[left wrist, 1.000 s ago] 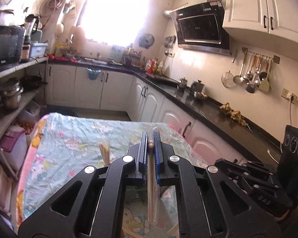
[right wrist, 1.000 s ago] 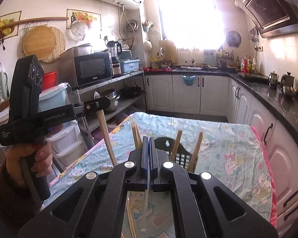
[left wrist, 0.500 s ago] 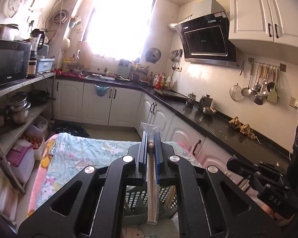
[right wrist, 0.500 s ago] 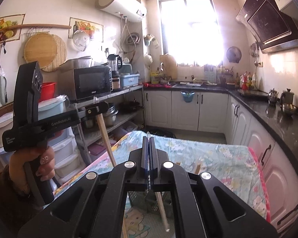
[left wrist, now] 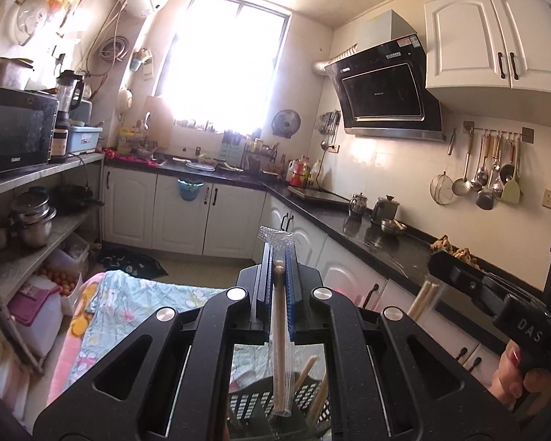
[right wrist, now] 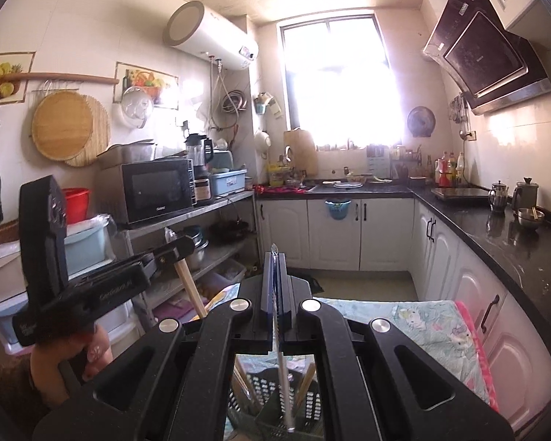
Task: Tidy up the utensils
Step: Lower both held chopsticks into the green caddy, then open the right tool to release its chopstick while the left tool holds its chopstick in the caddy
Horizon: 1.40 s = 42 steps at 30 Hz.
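Observation:
My left gripper is shut on a pair of wooden chopsticks in a clear wrapper. The pair hangs down over a dark perforated utensil basket that holds several loose chopsticks. My right gripper is shut on another wrapped chopstick pair, seen edge-on above the same basket. In the right wrist view a hand holds the left gripper at the left, its chopsticks slanting down. In the left wrist view the right gripper is at the right, with chopstick ends below it.
The basket stands on a table with a floral cloth. A black counter with kettles runs along the right. An open shelf rack with pots and a microwave is on the left. White cabinets are ahead.
Both grippers have risen with their wrapped chopsticks still held. The table has dropped low in both views and the basket now sits right under the fingers.

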Each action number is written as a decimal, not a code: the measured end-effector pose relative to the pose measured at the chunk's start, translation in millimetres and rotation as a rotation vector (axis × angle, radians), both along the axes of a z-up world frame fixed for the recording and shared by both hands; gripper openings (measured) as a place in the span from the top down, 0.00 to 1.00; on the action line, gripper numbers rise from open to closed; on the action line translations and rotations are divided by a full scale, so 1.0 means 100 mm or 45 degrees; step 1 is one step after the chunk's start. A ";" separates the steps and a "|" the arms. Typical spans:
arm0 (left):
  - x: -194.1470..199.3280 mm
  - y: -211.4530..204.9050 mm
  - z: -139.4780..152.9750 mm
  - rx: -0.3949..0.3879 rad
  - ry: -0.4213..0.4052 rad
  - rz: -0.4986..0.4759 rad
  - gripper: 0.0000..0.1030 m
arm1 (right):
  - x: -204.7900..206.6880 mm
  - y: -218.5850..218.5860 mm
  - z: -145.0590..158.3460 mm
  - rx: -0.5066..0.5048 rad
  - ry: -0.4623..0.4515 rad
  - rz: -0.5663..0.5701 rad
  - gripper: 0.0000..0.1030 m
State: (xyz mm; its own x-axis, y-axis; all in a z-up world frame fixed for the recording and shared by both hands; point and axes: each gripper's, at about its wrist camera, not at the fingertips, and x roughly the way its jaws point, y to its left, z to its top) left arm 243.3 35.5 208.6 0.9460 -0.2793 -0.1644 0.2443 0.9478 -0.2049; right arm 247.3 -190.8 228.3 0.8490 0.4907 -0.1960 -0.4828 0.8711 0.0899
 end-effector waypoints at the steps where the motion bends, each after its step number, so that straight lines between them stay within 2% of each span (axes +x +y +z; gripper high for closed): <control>1: 0.02 -0.03 -0.01 0.000 -0.003 -0.005 0.97 | 0.04 -0.03 0.00 0.007 0.002 -0.008 0.98; 8: 0.18 -0.26 -0.23 0.055 0.013 -0.019 0.97 | 0.23 -0.12 -0.09 0.020 0.019 -0.055 0.98; 15: 0.31 -0.41 -0.51 0.093 0.067 -0.034 0.97 | 0.39 -0.13 -0.36 -0.001 0.080 -0.068 0.98; 25: 0.36 -0.45 -0.81 0.111 0.153 -0.064 0.97 | 0.50 -0.06 -0.72 -0.027 0.180 -0.082 0.98; 35: 0.39 -0.41 -0.99 0.113 0.250 -0.075 0.97 | 0.56 -0.02 -0.99 -0.064 0.272 -0.115 0.98; 38: 0.40 -0.41 -1.04 0.126 0.286 -0.068 0.94 | 0.59 -0.03 -1.06 -0.077 0.305 -0.127 0.97; 40: 0.39 -0.39 -1.07 0.125 0.302 -0.066 0.89 | 0.60 -0.04 -1.10 -0.085 0.327 -0.135 0.90; 42: 0.39 -0.37 -1.10 0.126 0.314 -0.060 0.86 | 0.59 -0.05 -1.13 -0.093 0.335 -0.141 0.88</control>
